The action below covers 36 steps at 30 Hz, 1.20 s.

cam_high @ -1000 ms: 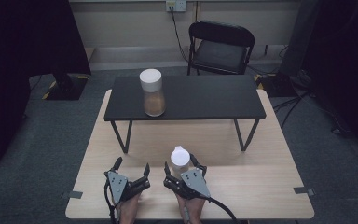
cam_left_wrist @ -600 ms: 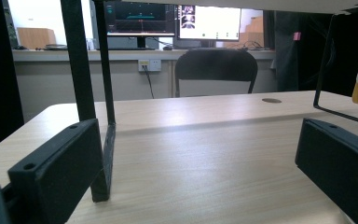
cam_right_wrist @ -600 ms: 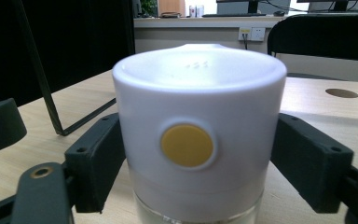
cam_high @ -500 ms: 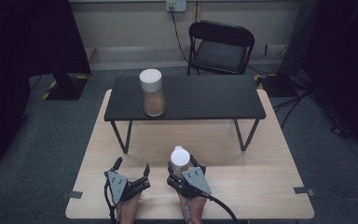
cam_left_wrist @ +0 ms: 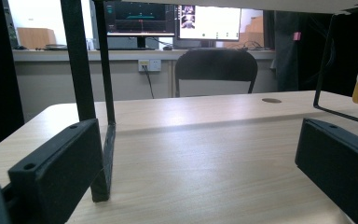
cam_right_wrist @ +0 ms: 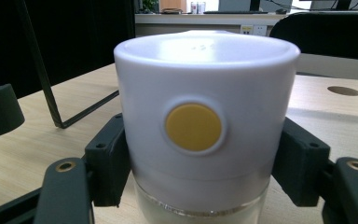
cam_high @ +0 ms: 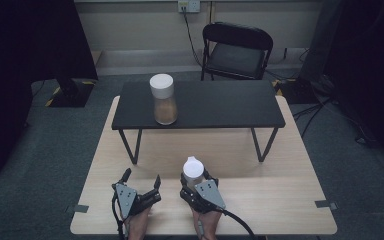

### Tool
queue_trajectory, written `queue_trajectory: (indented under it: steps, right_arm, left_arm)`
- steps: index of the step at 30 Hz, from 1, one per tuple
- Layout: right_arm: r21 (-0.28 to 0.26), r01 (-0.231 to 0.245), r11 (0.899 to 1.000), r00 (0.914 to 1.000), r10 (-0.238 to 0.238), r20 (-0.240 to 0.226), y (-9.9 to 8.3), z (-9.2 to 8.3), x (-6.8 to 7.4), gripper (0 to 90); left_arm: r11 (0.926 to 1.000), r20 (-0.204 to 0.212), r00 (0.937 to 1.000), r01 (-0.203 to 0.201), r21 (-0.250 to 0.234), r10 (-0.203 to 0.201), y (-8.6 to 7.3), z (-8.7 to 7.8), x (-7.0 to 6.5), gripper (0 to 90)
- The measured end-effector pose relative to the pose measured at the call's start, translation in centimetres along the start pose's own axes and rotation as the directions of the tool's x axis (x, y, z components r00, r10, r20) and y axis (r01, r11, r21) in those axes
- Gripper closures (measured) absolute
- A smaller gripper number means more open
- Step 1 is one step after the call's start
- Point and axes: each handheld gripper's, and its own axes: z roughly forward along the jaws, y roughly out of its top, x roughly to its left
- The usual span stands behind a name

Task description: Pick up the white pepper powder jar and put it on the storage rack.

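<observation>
The right claw [cam_high: 196, 181] has just been closing and is now clamped on the white-capped clear plastic jar with a round yellow button [cam_right_wrist: 200, 135], its two black jaws pressing the cap from either side. The jar stands upright on the light wooden tabletop [cam_high: 280, 175], near the front edge, in front of the black metal-legged riser shelf [cam_high: 215, 102] that carries a second white-lidded jar of brown contents [cam_high: 163, 99]. The left claw [cam_high: 141, 181] rests just beside the right one, jaws apart around nothing.
</observation>
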Motion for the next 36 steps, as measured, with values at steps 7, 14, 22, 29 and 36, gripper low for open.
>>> queue_trajectory:
  steps: [7,14,22,29,36]
  right_arm:
    - [-0.001,0.008,1.000,1.0000,-0.008,-0.003,0.03,0.01,-0.06,30.1]
    - [0.008,0.018,1.000,0.9998,-0.018,-0.006,0.30,-0.08,-0.07,30.2]
    - [-0.006,0.010,1.000,0.9999,-0.010,-0.005,0.34,-0.44,-0.07,30.2]
    - [-0.013,0.009,1.000,0.9999,-0.009,-0.013,0.43,-0.75,-0.18,30.3]
    - [-0.013,0.011,1.000,0.9996,-0.011,-0.027,0.82,-0.92,-0.48,30.3]
  left_arm:
    - [1.0000,0.000,1.0000,0.000,0.000,0.000,0.01,0.00,0.01,0.3]
    - [1.0000,0.000,1.0000,0.000,0.001,0.000,0.01,0.00,0.00,0.5]
    - [1.0000,0.000,1.0000,0.000,0.000,0.000,0.01,0.00,0.00,0.5]
    - [1.0000,0.000,1.0000,0.000,0.000,0.000,0.01,0.00,0.00,0.6]
    - [1.0000,0.000,1.0000,0.000,0.001,0.000,0.01,0.00,0.00,0.6]
